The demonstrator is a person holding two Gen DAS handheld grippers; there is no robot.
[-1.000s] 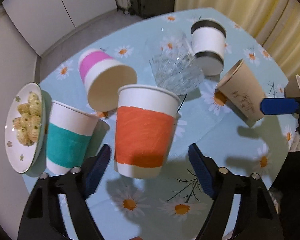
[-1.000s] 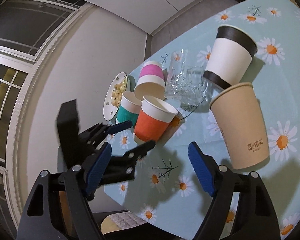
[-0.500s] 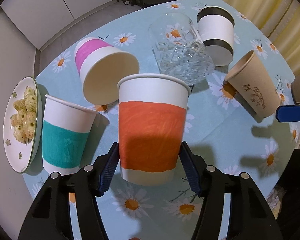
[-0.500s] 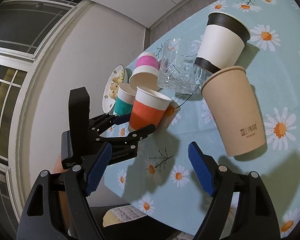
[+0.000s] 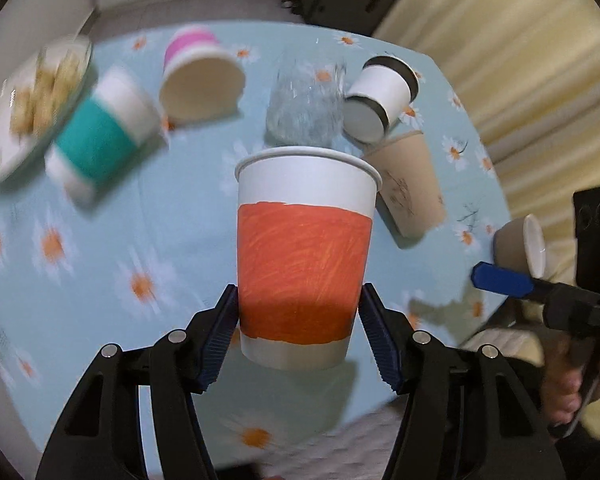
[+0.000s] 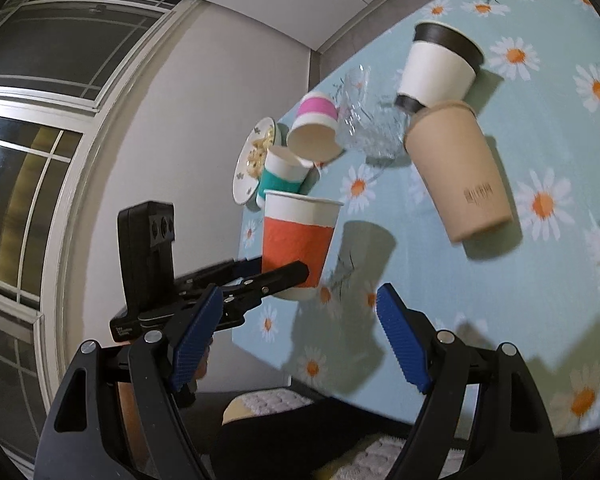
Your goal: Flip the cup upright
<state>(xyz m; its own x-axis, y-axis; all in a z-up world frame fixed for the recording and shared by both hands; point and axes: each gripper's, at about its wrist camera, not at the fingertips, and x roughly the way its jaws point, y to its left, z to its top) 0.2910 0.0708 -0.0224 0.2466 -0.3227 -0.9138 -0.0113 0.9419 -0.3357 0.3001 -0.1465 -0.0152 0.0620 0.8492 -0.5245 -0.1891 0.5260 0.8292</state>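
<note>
My left gripper (image 5: 298, 338) is shut on the orange-banded paper cup (image 5: 304, 256), both blue pads pressed on its lower sides. The cup is rim-up and lifted clear of the table; it also shows in the right wrist view (image 6: 298, 240), held by the left gripper (image 6: 272, 270) above its own shadow. My right gripper (image 6: 300, 334) is open and empty, near the table's front edge; one blue fingertip (image 5: 500, 280) shows in the left wrist view.
On the daisy tablecloth (image 5: 100, 248) are a teal cup (image 5: 100, 140), a pink cup on its side (image 5: 200, 76), a glass (image 5: 306, 108), a black-and-white cup (image 5: 384, 96), a tan cup (image 5: 410, 188) and a plate of snacks (image 5: 32, 96). A small bowl (image 5: 520, 248) lies at the right edge.
My left gripper closed on the orange cup and lifted it off the table, swinging right. The right gripper stayed open and drew back a little.
</note>
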